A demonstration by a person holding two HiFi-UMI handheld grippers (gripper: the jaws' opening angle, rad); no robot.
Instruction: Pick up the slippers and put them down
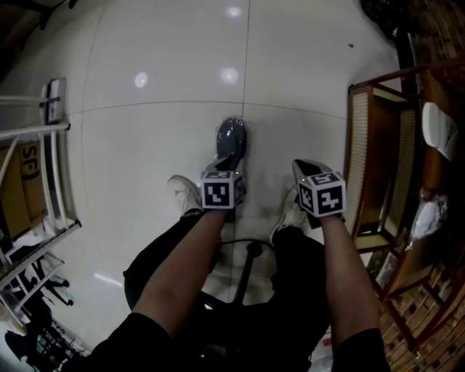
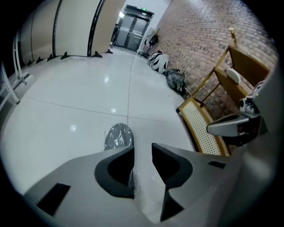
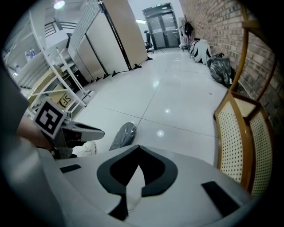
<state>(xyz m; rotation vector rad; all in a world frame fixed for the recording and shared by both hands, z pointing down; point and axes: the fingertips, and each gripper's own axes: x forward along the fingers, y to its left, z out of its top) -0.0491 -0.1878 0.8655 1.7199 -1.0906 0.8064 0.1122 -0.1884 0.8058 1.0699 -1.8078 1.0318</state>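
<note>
Head view: the plastic-wrapped slipper (image 1: 232, 138) lies on the floor left of the wicker chair (image 1: 361, 145), just ahead of the left gripper (image 1: 229, 166). Left gripper view: jaws part-open, holding nothing. Right gripper view: right gripper (image 3: 139, 166) closed, empty, nearer the chair.

The dark letters "SF" are printed on the side of a brown cardboard box (image 1: 22, 185), which is lodged in the white rack (image 1: 51, 182) along the left edge of the floor (image 1: 160, 73). A green lit sign (image 2: 143, 9) is mounted above the far double doors (image 2: 133, 31), but its lettering is too small to be read.
</note>
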